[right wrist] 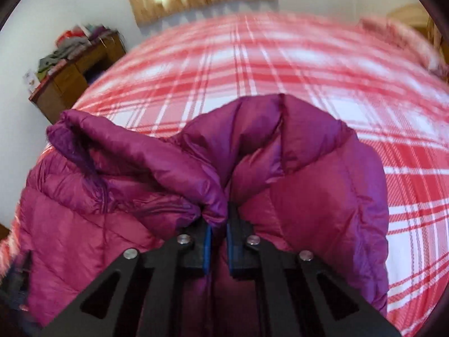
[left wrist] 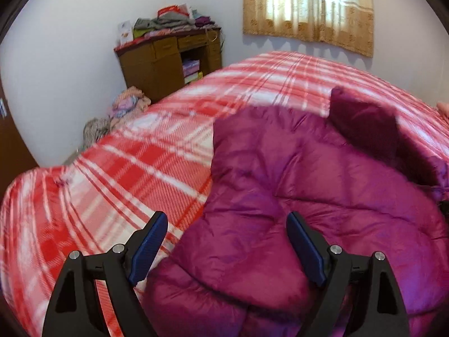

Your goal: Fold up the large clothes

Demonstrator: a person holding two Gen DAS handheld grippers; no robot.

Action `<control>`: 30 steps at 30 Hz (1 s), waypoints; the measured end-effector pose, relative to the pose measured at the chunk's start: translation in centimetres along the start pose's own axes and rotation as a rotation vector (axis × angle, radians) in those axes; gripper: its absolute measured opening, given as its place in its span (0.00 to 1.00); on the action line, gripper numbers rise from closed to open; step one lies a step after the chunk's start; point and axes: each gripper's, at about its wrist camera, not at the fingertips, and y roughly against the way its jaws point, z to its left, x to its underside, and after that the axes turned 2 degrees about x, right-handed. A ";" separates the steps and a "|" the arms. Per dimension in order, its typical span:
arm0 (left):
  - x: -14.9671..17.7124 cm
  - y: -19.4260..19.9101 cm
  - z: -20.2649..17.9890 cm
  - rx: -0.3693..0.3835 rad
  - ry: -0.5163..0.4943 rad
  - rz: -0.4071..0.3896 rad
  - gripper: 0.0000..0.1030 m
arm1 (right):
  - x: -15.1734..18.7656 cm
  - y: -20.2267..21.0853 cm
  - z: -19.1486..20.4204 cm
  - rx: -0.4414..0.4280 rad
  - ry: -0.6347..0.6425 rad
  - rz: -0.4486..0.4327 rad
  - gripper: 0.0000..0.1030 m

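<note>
A puffy magenta down jacket [left wrist: 280, 191] lies on a bed with a red and white plaid cover [left wrist: 134, 168]. My left gripper [left wrist: 226, 224] is open, its blue pads spread wide just above the jacket's near left part, holding nothing. In the right wrist view my right gripper [right wrist: 219, 219] is shut on a bunched fold of the jacket [right wrist: 308, 185] and lifts it off the plaid cover [right wrist: 280, 64]. A raised sleeve or hem end [right wrist: 73, 132] sticks up to the left.
A brown wooden desk [left wrist: 168, 61] piled with folded clothes [left wrist: 174, 19] stands against the far wall left of the bed. A heap of laundry [left wrist: 123, 109] lies on the floor beside it. A curtained window [left wrist: 308, 5] is behind the bed.
</note>
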 end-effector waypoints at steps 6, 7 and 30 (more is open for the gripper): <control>-9.1 3.0 -3.8 0.150 -0.019 -0.076 0.84 | 0.0 0.6 -0.1 -0.011 -0.007 -0.032 0.08; -10.8 2.2 -5.3 0.170 -0.027 -0.052 0.84 | 0.1 0.6 -0.2 -0.015 -0.010 -0.033 0.08; -7.1 -5.9 -11.5 0.031 -0.067 0.129 0.12 | 0.5 0.2 -1.2 -0.063 -0.041 -0.038 0.09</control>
